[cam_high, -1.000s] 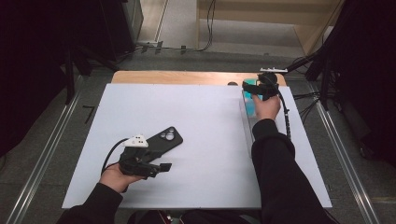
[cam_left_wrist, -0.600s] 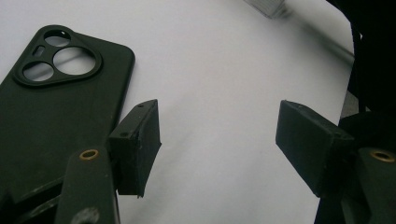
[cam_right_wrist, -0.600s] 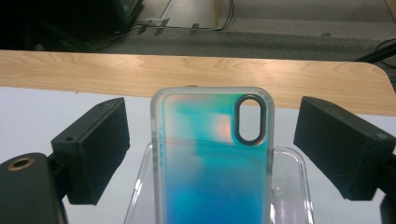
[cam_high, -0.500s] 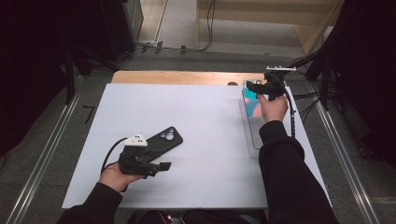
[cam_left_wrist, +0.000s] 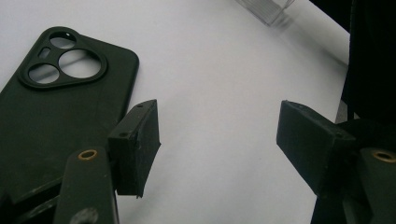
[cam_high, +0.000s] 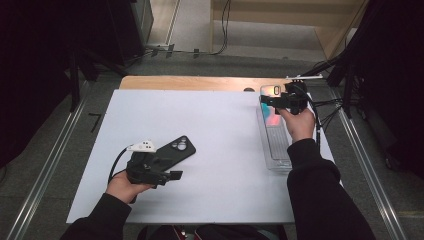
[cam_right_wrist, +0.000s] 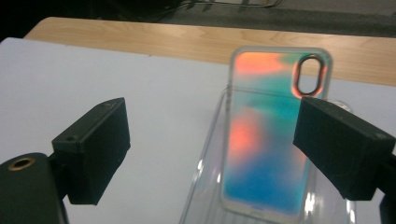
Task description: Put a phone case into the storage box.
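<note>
A black phone case (cam_high: 173, 150) (cam_left_wrist: 56, 98) lies camera-holes up on the white mat, just past my left gripper (cam_high: 175, 175) (cam_left_wrist: 219, 135). That gripper rests low near the mat's front left, jaws open, with bare mat between them. An iridescent orange-and-teal phone case (cam_high: 270, 107) (cam_right_wrist: 266, 140) leans upright at the far end of a clear plastic tray (cam_high: 276, 150) (cam_right_wrist: 205, 177). My right gripper (cam_high: 265, 100) (cam_right_wrist: 217, 144) hovers over that end, jaws open and wide apart. The case stands beyond the jaws, untouched.
The white mat (cam_high: 215, 125) covers most of the table, and a strip of bare wood (cam_high: 200, 82) shows along its far edge. A corner of the clear tray (cam_left_wrist: 266, 7) shows far off in the left gripper view. Cables trail off the table's right rear corner.
My right hand has lifted a little and drifted right over the tray's far end. The left hand and the black case have stayed put.
</note>
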Available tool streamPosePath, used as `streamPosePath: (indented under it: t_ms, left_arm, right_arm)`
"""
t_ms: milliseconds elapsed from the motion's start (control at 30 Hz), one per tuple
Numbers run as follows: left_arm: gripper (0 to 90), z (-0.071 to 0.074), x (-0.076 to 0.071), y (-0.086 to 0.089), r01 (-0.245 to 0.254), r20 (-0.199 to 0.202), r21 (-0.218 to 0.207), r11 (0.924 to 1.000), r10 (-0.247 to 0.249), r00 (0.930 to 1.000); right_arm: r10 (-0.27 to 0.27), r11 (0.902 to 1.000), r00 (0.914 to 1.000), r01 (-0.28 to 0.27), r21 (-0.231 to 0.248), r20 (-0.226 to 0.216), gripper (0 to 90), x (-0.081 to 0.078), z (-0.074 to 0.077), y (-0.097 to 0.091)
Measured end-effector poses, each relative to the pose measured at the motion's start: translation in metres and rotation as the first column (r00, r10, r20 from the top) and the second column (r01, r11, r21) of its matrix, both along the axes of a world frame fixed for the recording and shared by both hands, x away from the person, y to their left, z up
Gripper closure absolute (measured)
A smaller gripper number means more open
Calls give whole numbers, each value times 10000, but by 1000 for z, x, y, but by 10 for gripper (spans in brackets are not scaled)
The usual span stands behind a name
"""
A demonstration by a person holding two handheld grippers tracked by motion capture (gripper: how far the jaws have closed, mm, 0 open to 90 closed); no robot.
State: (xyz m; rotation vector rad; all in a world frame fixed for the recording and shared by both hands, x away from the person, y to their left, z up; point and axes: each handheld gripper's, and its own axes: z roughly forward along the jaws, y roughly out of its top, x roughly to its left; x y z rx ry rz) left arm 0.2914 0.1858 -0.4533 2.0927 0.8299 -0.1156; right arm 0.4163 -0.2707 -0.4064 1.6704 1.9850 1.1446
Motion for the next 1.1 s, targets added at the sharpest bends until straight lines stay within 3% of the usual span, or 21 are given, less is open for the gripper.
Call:
streamPosePath:
  t_ms: [100, 300, 667, 1000, 1100]
  left_arm:
    - [304, -1, 2, 0, 70, -5, 0, 10000, -70, 10000]
    - [304, -1, 7, -1, 102, -86, -5, 9999, -102, 9999]
    - [304, 3, 12, -4, 214, -38, -39, 9998, -214, 9998]
    - [304, 7, 15, 1, 172, 73, -48, 9998, -171, 9998]
    - [304, 8, 15, 2, 140, 115, -79, 9999, -139, 9998]
  right_arm:
    - [460, 9986, 9989, -459, 270, -55, 92, -10, 0, 3]
    - [1448, 9891, 9894, -1445, 271, -104, 93, -30, 1, 11]
    - [2338, 9716, 9723, -2337, 380, 17, 120, -60, 0, 25]
    - [3303, 9428, 9438, -3303, 447, 80, 146, -88, 1, 38]
    - [3684, 9289, 9295, -3688, 326, 172, 197, -96, -2, 42]
